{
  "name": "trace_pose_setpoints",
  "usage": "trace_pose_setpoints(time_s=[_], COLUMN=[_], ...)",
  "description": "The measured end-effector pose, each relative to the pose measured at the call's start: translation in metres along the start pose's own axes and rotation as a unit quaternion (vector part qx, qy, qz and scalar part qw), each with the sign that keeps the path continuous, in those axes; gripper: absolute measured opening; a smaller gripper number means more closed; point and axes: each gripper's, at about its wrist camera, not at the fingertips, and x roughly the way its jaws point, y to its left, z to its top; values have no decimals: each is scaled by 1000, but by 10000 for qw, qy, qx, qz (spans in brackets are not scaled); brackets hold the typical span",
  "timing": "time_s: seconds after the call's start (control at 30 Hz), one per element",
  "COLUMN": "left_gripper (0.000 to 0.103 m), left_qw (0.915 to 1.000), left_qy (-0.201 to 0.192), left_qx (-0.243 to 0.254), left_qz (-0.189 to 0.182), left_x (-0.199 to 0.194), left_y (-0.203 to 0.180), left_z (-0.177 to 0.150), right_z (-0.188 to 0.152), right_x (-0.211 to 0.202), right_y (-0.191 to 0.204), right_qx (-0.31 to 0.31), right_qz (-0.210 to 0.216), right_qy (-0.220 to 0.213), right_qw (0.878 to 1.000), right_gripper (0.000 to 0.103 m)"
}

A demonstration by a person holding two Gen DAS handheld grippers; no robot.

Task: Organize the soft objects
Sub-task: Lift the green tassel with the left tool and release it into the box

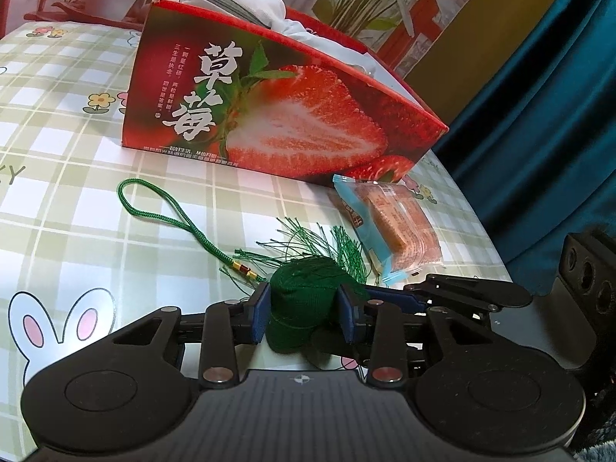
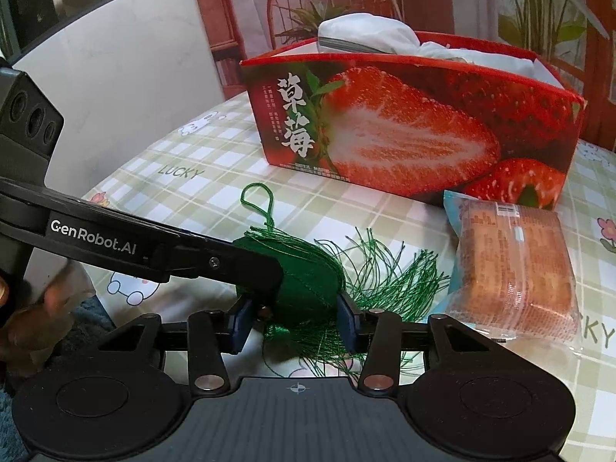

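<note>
Left wrist view shows both my grippers, left [image 1: 304, 310] and right [image 2: 294, 317], clamped on the tassel [image 1: 304, 288]; opposing pulls could snag its threads.

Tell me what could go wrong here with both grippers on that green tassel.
Both the left gripper and right gripper clamp the tassel, so pulling apart could strain it. Its loose fringe lies against the snack pack and might drag it. The cord could snag on the box rim during lifting.
</note>
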Motion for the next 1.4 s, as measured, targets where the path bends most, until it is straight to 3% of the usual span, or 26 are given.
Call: trace_pose_setpoints(time_s=[0.23, 0.5, 0.83, 1.03, 1.17, 1.4], left_gripper=[39, 39, 39, 39, 39, 39], left_qw=[9987, 9890, 9631, 9506, 9540, 9711], left_qy=[-460, -1241, -2314, -2729, -2623, -2099], left_qx=[168, 784, 1376, 1469, 1425, 1072], left_qz=[-121, -168, -45, 175, 292, 370], left_x=[-22, -65, -115, -126, -109, -66], left_y=[-10, -44, -84, -88, -80, -41], left_z=[10, 63, 142, 174, 193, 192], right_z=[10, 63, 163, 214, 228, 216], right_x=[-16, -56, -93, -90, -72, -16], right_y=[1, 3, 5, 14, 10, -11], right_qx=[58, -367, -830, -1319, -1322, -885], right_qz=[96, 90, 80, -122, -171, -115], right_qy=[-351, -1093, -2028, -2526, -2654, -2184], right_qw=[9993, 9933, 9757, 9585, 9549, 9718], right_gripper=[42, 42, 42, 42, 43, 43])
